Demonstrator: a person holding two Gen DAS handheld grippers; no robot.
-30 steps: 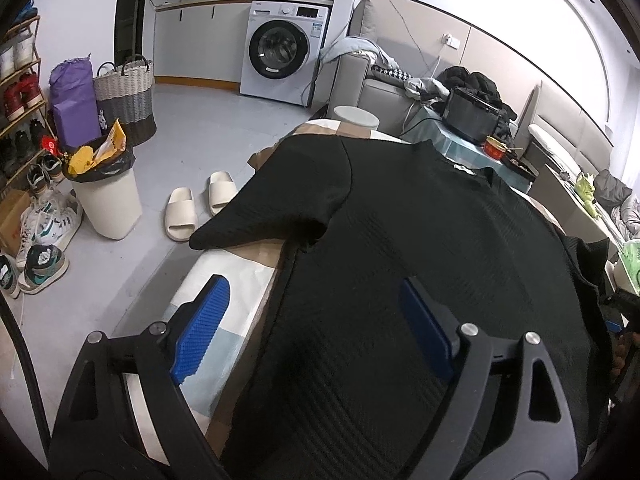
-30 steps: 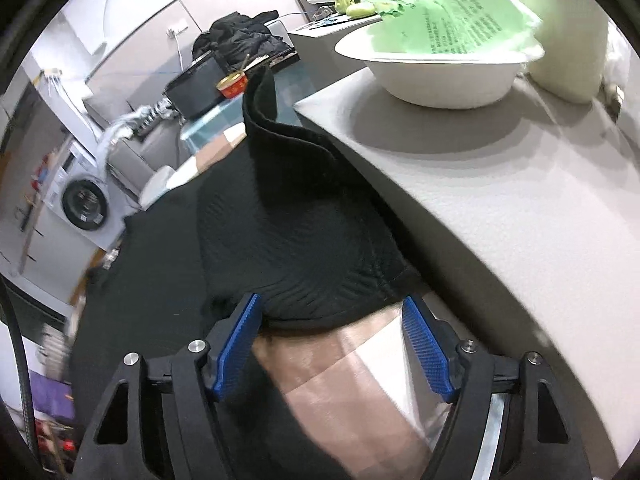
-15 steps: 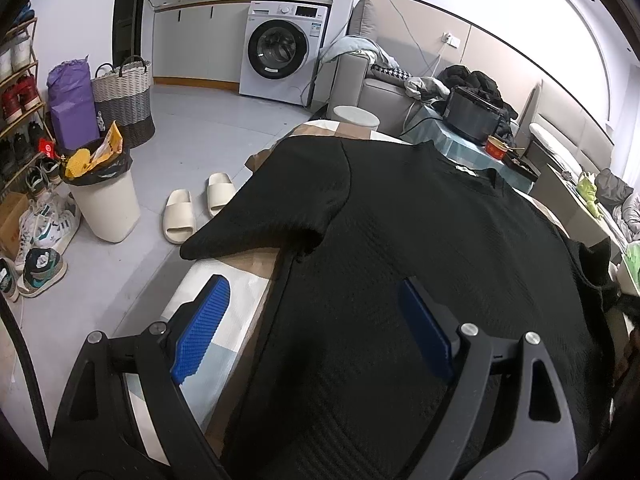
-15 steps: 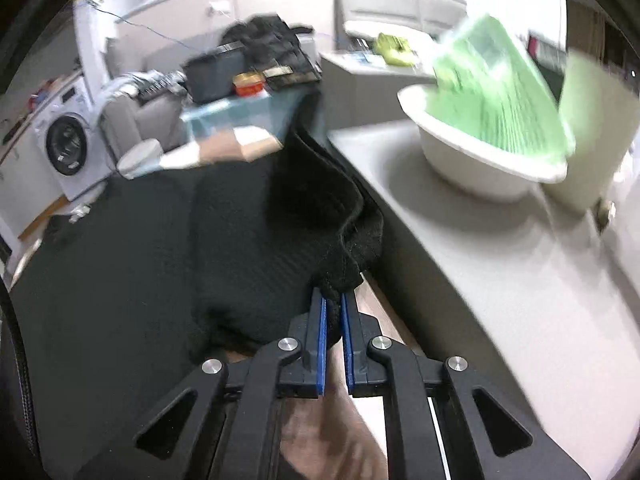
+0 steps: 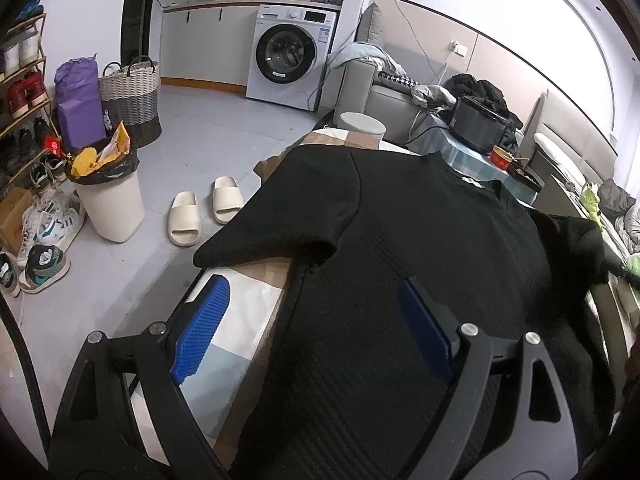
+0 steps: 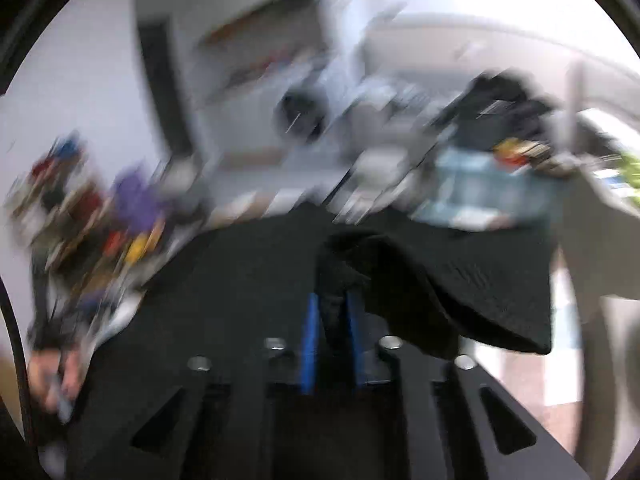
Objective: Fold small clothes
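A black knit short-sleeved top [image 5: 420,248] lies spread on a checked cloth-covered table [image 5: 244,304], its left sleeve [image 5: 280,224] stretched toward the table's left edge. My left gripper [image 5: 312,328] is open and empty, hovering over the top's lower left side seam. In the blurred right wrist view my right gripper [image 6: 331,320] is shut on the top's right sleeve [image 6: 448,292] and holds it lifted, folded over the body. That raised sleeve also shows at the right in the left wrist view [image 5: 576,240].
Left of the table are slippers [image 5: 204,210], a white bin [image 5: 110,196], a woven basket [image 5: 130,100] and shoes [image 5: 40,264]. A washing machine [image 5: 290,62] stands at the back. A sofa and a black bag [image 5: 478,122] lie beyond the table. A grey counter [image 6: 612,240] runs along the right.
My right gripper closed on the right sleeve's edge, then swung it up and leftward over the top's body. My left gripper stayed open and nearly still.
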